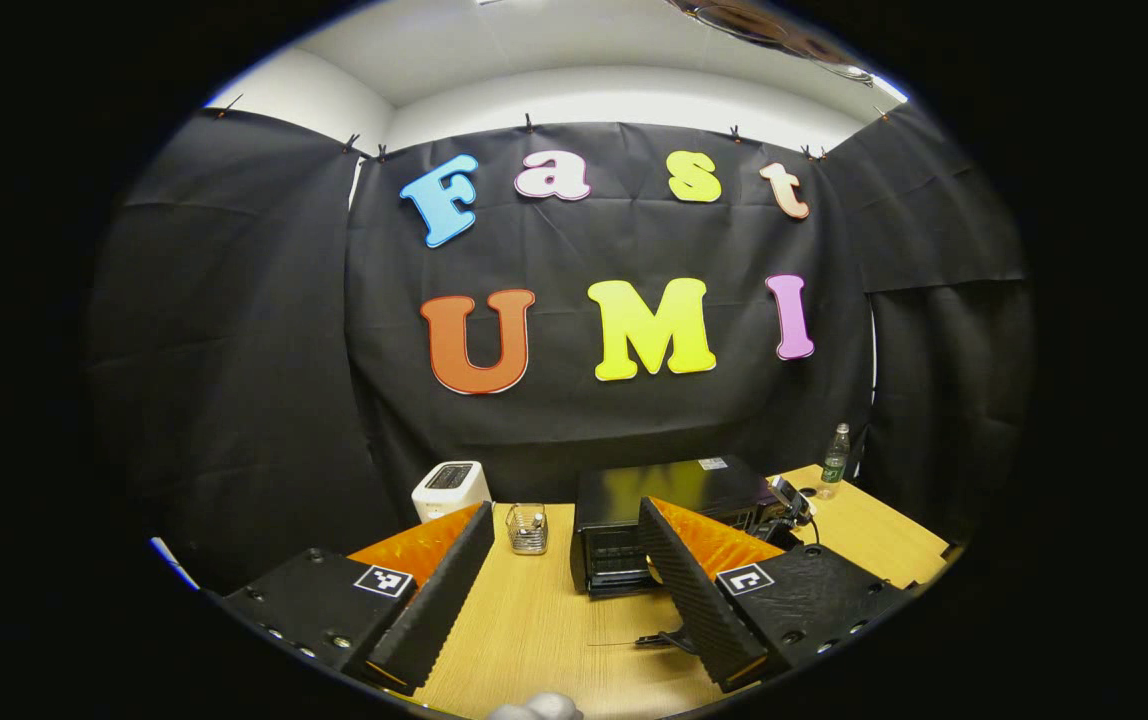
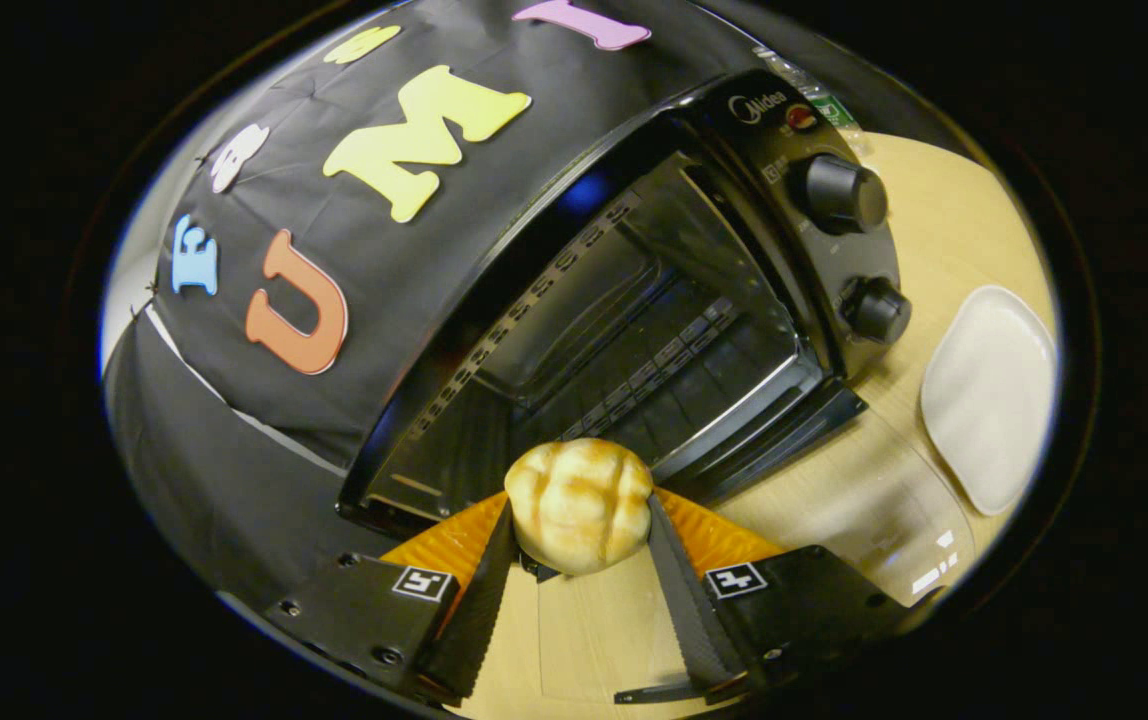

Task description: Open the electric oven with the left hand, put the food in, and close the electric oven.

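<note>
Your oven [image 2: 634, 300] is a black countertop box with two round knobs stacked on its control panel at about 2 o'clock in the right gripper view. Its door is open and you can see the wire rack in the dark cavity. The food is a golden bun [image 2: 579, 503] with a scored crust, sitting at 6 o'clock, right in front of the opening.

Glossy black metal electric oven [image 2: 574, 280]; matt pale wood-grain table [image 1: 534, 620]; smooth white plate [image 2: 989, 395], 3 o'clock; wire-mesh metal basket [image 1: 527, 528].
</note>
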The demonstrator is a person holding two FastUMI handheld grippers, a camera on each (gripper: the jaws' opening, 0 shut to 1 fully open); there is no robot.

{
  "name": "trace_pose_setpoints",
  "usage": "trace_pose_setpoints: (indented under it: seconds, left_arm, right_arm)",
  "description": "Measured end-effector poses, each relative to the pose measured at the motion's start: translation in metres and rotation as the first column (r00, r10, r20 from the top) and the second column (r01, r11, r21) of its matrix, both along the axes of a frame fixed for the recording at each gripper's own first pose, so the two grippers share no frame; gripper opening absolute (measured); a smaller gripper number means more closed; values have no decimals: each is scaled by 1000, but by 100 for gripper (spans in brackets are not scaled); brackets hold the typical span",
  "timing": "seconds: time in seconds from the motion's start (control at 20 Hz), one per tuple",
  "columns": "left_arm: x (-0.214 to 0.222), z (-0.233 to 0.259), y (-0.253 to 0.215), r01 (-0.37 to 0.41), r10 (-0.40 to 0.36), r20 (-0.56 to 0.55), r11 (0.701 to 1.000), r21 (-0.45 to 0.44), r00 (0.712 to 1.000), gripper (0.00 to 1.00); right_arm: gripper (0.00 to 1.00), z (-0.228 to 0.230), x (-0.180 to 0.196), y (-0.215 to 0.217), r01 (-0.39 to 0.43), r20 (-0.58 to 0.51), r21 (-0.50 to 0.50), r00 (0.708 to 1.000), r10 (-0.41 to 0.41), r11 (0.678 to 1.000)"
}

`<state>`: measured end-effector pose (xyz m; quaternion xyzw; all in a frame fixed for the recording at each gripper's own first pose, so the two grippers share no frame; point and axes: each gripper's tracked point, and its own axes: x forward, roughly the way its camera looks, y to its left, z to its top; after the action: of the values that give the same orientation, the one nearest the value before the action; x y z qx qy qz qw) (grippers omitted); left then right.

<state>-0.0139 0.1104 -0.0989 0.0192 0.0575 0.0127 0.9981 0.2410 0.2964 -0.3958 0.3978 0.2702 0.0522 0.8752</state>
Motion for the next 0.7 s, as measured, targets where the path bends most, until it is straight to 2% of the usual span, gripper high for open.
trace_pose_setpoints:
  seconds: [0.1,0.2,0.3,0.4,0.5,0.65,0.7]
  left_arm:
    - [0,-4,3,0,0,-6,1000,0,1000,95]
    - [2,-7,5,-4,4,-13,1000,-5,1000,95]
    - [4,-10,6,-5,5,-21,1000,-10,1000,95]
    - [5,-11,6,-4,4,-26,1000,-13,1000,95]
    - [5,-11,6,-4,4,-26,1000,-11,1000,95]
    - [8,-12,8,-7,6,-30,1000,-9,1000,95]
    - [9,-12,7,-7,6,-30,1000,-10,1000,95]
  right_arm:
    - [77,-2,12,-3,34,-5,-21,999,-34,999]
    - [75,-4,21,-4,53,-5,-55,999,-54,997]
    - [78,-2,32,-5,77,6,-80,997,-77,994]
    - [75,-5,37,-11,105,4,-126,994,-105,986]
    - [78,-5,42,-16,125,9,-165,992,-125,978]
    - [80,-6,41,-12,103,21,-251,995,-101,962]
    - [89,-7,41,-12,98,23,-275,995,-96,956]
